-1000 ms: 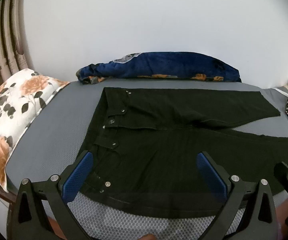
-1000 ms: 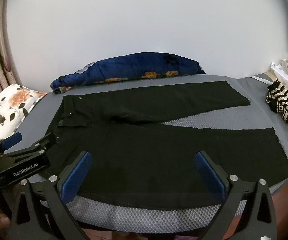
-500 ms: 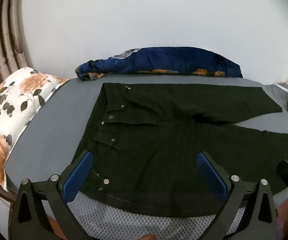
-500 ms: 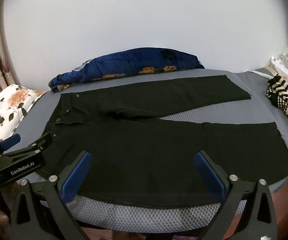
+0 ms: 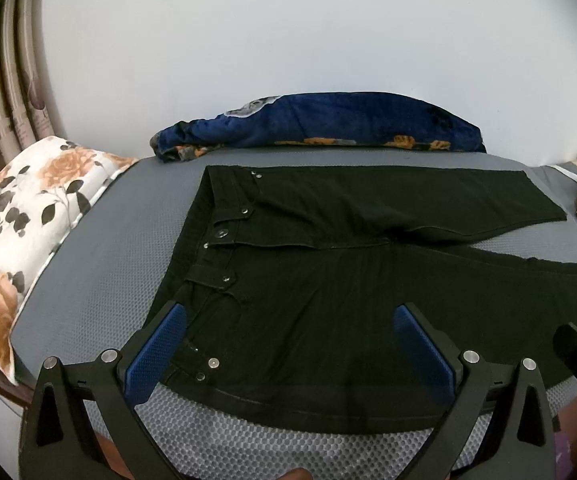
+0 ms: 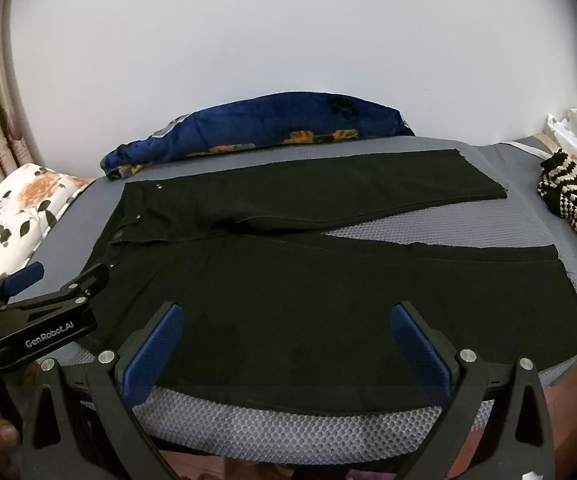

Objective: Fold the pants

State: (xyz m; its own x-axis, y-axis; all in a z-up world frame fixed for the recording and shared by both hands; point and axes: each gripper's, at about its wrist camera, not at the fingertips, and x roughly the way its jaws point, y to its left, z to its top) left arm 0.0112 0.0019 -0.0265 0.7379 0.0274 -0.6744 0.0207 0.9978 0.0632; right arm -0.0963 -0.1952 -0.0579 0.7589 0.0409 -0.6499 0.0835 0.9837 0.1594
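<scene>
The black pants lie flat and unfolded on the grey mesh-covered bed, waistband toward the floral pillow and the 2 legs spread apart in a narrow V toward the striped knit item. No fold shows anywhere in the fabric, so the task appears to be at its very start: the legs are yet to be laid 1 over the other and the length yet to be doubled.

The left claw hovers over the near waistband corner with its blue pads wide apart, holding nothing. The right claw hangs over the near leg, likewise spread and empty.

The only readable writing is "GenRobot.AI", in white on the side of the left claw's black body as seen from the right wrist view. A rolled blue blanket lies against the wall behind the pants.
</scene>
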